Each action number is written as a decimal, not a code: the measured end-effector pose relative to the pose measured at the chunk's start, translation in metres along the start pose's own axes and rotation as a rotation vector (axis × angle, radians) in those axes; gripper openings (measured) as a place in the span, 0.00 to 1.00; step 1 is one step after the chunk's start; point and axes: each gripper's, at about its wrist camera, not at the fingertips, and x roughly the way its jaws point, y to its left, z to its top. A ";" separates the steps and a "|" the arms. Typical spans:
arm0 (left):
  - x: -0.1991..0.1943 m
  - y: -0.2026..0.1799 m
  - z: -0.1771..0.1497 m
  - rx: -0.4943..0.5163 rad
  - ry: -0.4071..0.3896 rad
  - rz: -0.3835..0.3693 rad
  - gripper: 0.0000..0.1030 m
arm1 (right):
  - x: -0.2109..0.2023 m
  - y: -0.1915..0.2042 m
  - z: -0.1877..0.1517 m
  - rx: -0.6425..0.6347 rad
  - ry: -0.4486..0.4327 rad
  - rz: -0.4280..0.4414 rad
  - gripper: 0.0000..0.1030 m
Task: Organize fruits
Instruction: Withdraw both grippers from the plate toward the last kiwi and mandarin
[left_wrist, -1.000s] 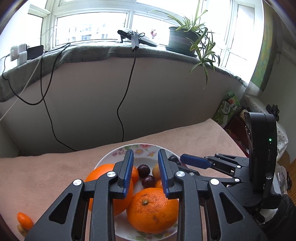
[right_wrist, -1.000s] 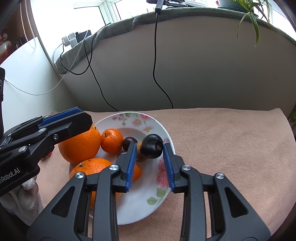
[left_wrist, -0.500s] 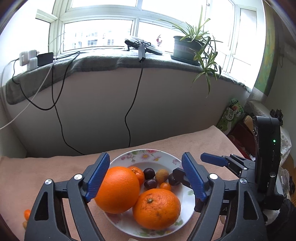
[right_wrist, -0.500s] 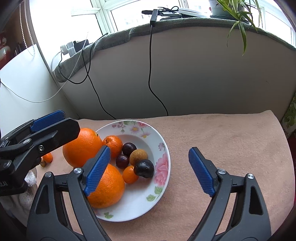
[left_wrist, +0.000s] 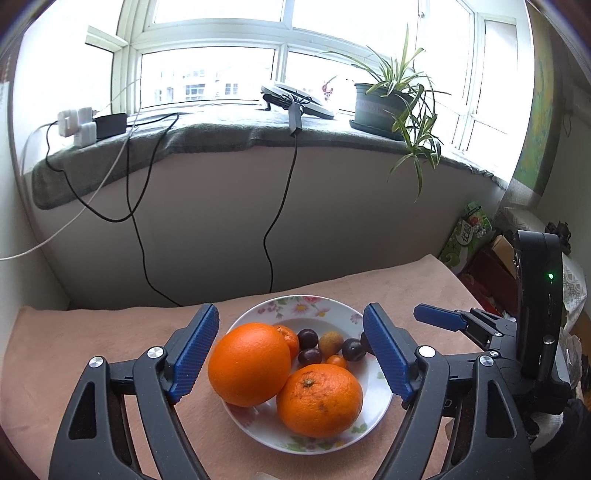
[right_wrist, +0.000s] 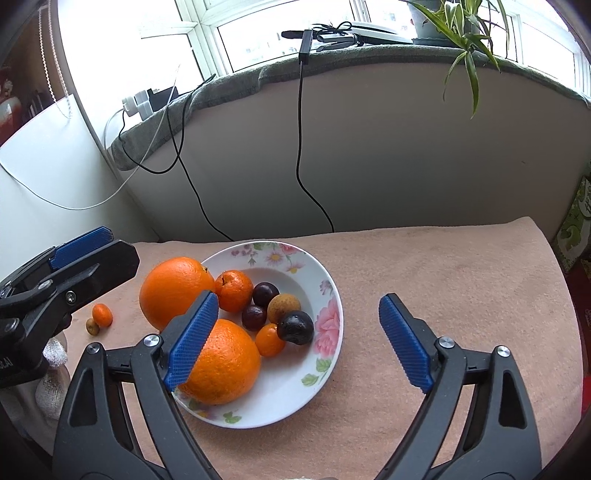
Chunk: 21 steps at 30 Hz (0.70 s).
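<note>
Fruit gathered on the round white floral china plate, both grippers spread above it.

On the plate lie two large oranges, the nearer one stem-end up; a dark plum rests toward the plate's right side. The left gripper and right gripper tilt downward at the plate on the pink-covered tabletop, jaws wide, holding nothing. A small kumquat lies left of the plate.

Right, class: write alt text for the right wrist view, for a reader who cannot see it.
A floral plate on a pink cloth holds two large oranges, a mandarin, dark plums and small fruits, seen between the open right gripper. A kumquat lies off the plate, near the left gripper.
</note>
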 end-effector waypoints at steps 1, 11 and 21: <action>-0.003 0.000 0.000 0.000 -0.004 0.002 0.78 | -0.002 0.001 0.000 0.002 -0.003 0.002 0.89; -0.031 0.009 -0.003 -0.007 -0.041 0.013 0.78 | -0.018 0.017 -0.002 -0.015 -0.034 0.013 0.89; -0.055 0.019 -0.010 -0.016 -0.068 0.025 0.78 | -0.031 0.039 -0.007 -0.045 -0.053 0.036 0.89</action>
